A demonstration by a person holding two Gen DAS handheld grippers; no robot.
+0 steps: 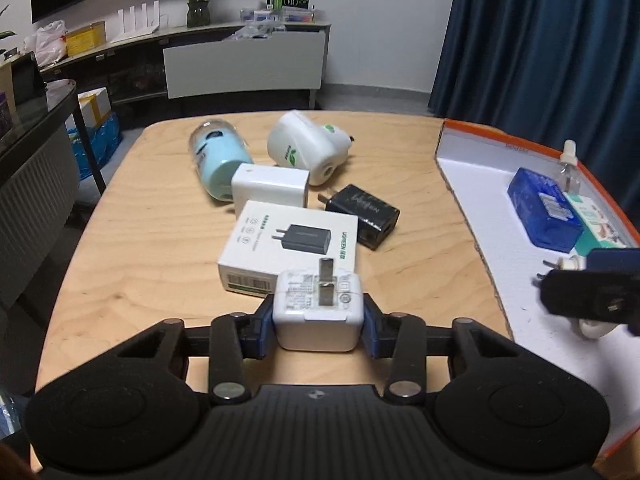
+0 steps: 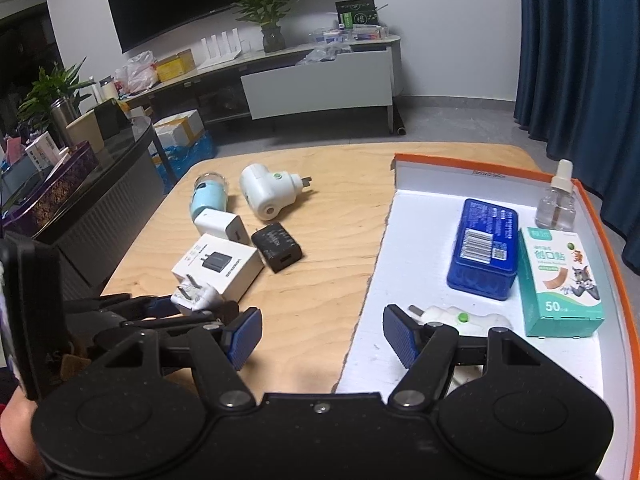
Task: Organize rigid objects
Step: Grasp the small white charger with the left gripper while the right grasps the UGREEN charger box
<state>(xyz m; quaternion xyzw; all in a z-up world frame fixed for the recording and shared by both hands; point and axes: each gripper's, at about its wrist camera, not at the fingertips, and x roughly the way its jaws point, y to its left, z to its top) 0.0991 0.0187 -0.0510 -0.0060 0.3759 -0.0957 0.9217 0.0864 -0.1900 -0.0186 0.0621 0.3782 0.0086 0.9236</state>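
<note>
- Left wrist view: left tool (image 1: 319, 322) pitched down toward the wooden bench (image 1: 152, 248), blue pads clamped on small white plug charger (image 1: 318, 308), prongs up, just in front of the white charger box (image 1: 288, 246).
- Right tool (image 2: 320, 334) pitched down, pads wide apart with nothing between, straddling the near edge of the orange-rimmed white tray (image 2: 404, 248).
- White plug-in device with green dot (image 2: 460, 316) lies in the tray behind its right finger.

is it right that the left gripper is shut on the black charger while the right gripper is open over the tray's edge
Not quite: the left gripper is shut on the small white charger, as the left wrist view shows. The black charger lies untouched on the table. The right gripper is indeed open over the tray edge.
</note>
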